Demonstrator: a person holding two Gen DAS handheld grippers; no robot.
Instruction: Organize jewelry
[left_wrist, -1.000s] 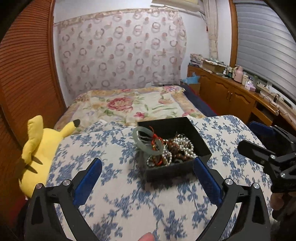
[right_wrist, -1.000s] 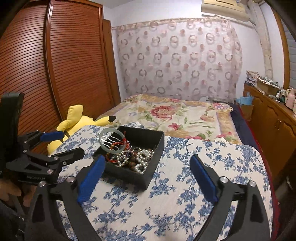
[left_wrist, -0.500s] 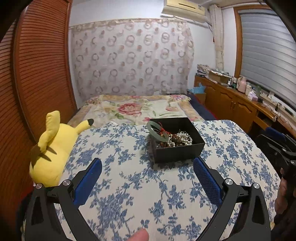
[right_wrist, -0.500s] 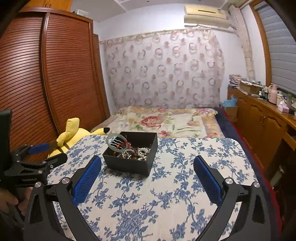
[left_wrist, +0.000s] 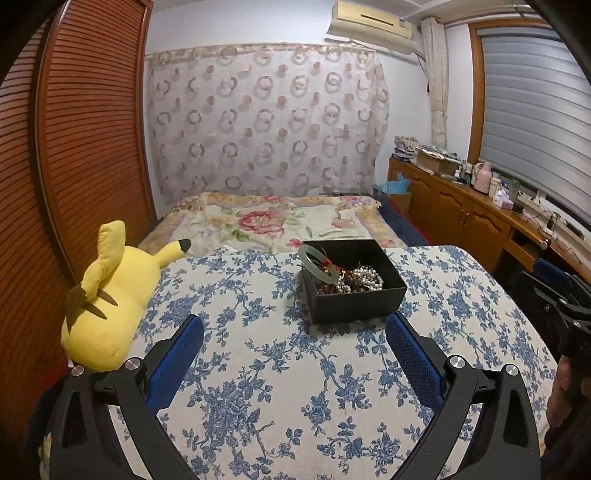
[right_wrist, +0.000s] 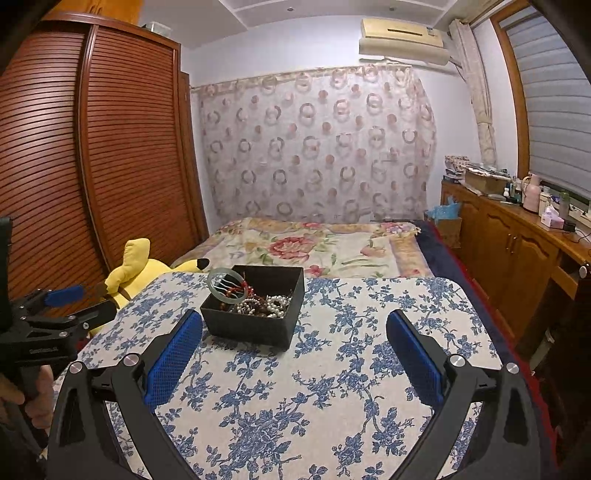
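A black box (left_wrist: 354, 284) heaped with jewelry is seen at twelve o'clock on the floral counter (left_wrist: 258, 369). The left tool (left_wrist: 293, 360) and right tool (right_wrist: 293, 356) are both held spread and empty, well short of it. A jade bangle (left_wrist: 317, 264) is propped on the box's rim; it could be knocked off, and tangled pearl strands (left_wrist: 364, 280) dragged out together.

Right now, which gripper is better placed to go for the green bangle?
Probably left. The green bangle leans on the black box's left edge, nearer the left gripper side. Both grippers are open and back from the box; the right gripper would reach across the beads.
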